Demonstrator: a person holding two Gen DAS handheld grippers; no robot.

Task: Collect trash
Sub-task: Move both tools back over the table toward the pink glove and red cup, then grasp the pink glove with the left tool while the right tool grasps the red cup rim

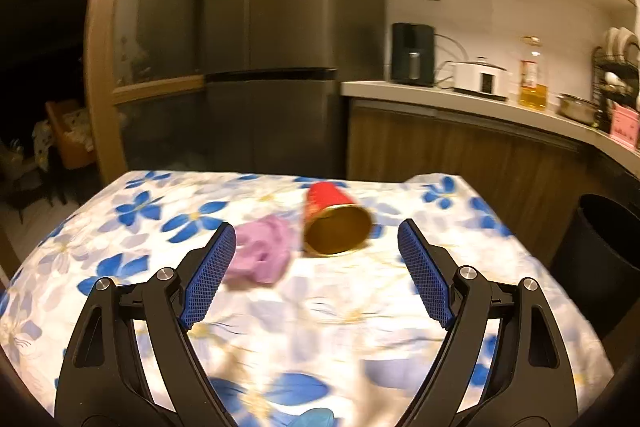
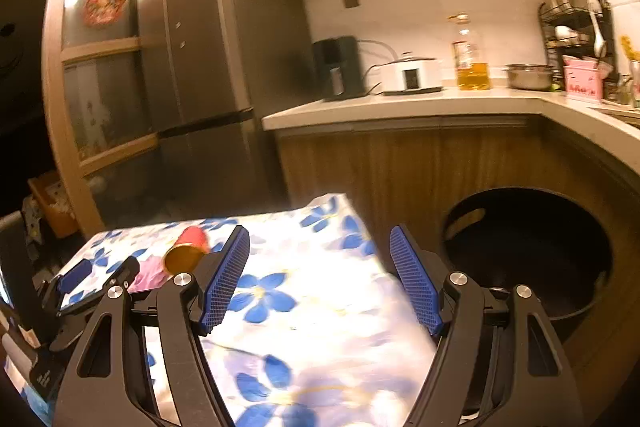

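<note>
- Both blue-padded fingers [image 1: 212, 275] of the left gripper [image 1: 316, 239] are standing spread wide, holding nothing, above the floral tablecloth [image 1: 320, 307].
- Ahead of that gripper, a red paper cup [image 1: 334, 223] is lying on its side, its gold-lined mouth facing the camera.
- Just left of the cup, a crumpled pink wrapper [image 1: 262, 251] is resting on the cloth, close to the left finger.
- Over the table's right edge, the right gripper [image 2: 320, 239] is hovering with fingers apart and empty.
- Beside that edge, a black trash bin [image 2: 528, 251] is sitting on the floor below the wooden counter [image 2: 400, 107].
</note>
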